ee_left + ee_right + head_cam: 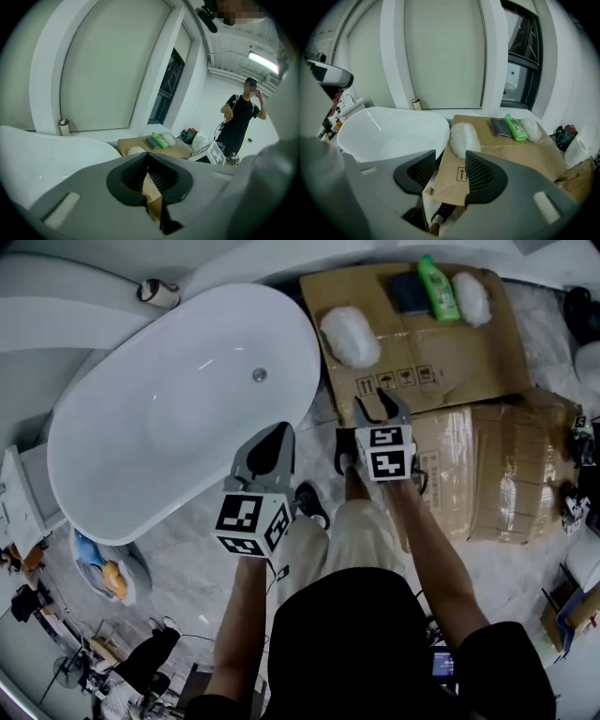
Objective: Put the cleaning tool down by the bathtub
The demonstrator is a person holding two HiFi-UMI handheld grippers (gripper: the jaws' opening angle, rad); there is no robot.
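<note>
A white fluffy cleaning tool [350, 336] lies on the flat cardboard [441, 362] just right of the white bathtub [159, 427]. My right gripper [382, 404] hovers just short of it, open, with nothing between its fingers. In the right gripper view the tool [463, 137] rests beyond the gripper [450, 161], next to the tub's rim [440, 123]. My left gripper [279, 432] hangs over the tub's near right edge, shut and empty. In the left gripper view its pads meet at the tips [147, 157].
Further back on the cardboard lie a green bottle [438, 287], a dark cloth [409, 292] and a second white fluffy pad [471, 298]. Folded cardboard [497, 474] is stacked at the right. A person [241, 122] stands beyond the cardboard. Clutter sits on the floor at the lower left.
</note>
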